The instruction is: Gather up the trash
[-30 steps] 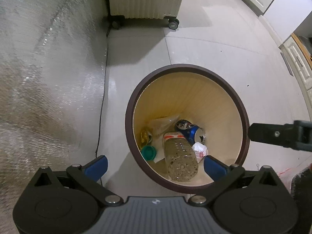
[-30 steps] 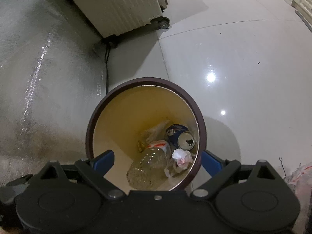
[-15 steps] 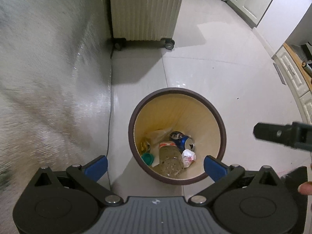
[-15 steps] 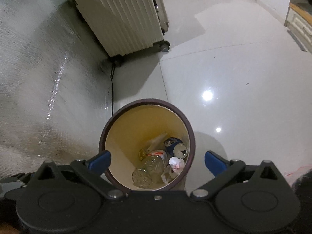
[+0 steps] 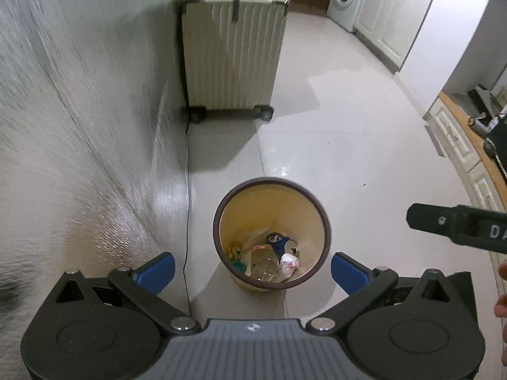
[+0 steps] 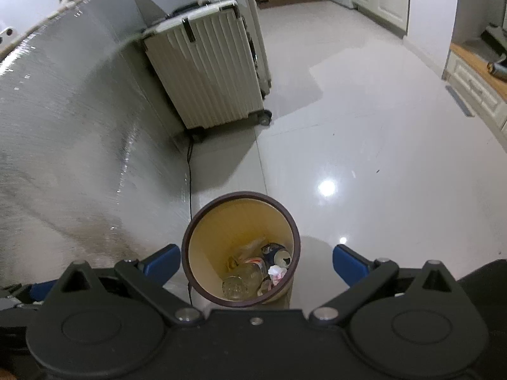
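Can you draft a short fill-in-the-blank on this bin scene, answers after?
1. The blue can lies inside the ____.
2. Both the left gripper and the right gripper stand ____, holding nothing.
3. The ribbed suitcase stands on ____.
4. The trash bin has a dark ____ rim.

Answers: trash bin; open; wheels; brown

Round bin [image 5: 320,209] with dark rim on pale floor tiles [image 5: 348,133], holding clear bottle [image 5: 265,264], blue can [image 5: 282,243], crumpled tissue [image 5: 289,261], green cap [image 5: 239,266]; left gripper [image 5: 252,269] spread wide above bin, nothing between its blue fingertips [image 5: 157,269]; cream suitcase [image 5: 233,53] beyond bin; silver foil wall [image 5: 79,126] left of bin.
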`<state>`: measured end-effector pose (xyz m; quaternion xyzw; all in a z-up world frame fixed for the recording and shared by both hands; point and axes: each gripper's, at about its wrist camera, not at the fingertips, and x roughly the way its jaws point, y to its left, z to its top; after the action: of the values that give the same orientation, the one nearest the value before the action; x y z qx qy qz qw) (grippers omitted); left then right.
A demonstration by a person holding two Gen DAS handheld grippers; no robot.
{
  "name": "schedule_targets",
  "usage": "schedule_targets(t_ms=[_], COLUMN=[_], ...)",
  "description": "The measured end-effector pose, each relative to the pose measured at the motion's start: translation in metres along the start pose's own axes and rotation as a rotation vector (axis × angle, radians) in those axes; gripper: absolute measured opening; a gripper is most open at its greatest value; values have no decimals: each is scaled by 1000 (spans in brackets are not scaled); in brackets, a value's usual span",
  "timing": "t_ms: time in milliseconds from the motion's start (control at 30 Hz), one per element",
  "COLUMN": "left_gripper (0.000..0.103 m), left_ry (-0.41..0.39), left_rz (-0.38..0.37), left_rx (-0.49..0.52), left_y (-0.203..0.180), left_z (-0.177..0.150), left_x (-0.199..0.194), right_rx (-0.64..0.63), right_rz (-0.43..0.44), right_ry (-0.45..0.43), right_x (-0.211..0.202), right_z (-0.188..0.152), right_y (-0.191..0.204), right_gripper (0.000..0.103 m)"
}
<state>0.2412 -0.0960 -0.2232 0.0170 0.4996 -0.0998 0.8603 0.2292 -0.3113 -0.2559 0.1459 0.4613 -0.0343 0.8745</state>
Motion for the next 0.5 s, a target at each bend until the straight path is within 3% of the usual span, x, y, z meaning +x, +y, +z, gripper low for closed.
schedule_targets(t_ms=[500], left_gripper=[103], left_ry=[-163], left_rz=[-36], left_rx=[42], left_y=[-16], left_z=[-4], left_x=[-139], right_rx=[-56], right_rz=[-4], right_ry=[-134], right_x=[-138], right_z=[-2], right_y=[22], right_gripper=[103])
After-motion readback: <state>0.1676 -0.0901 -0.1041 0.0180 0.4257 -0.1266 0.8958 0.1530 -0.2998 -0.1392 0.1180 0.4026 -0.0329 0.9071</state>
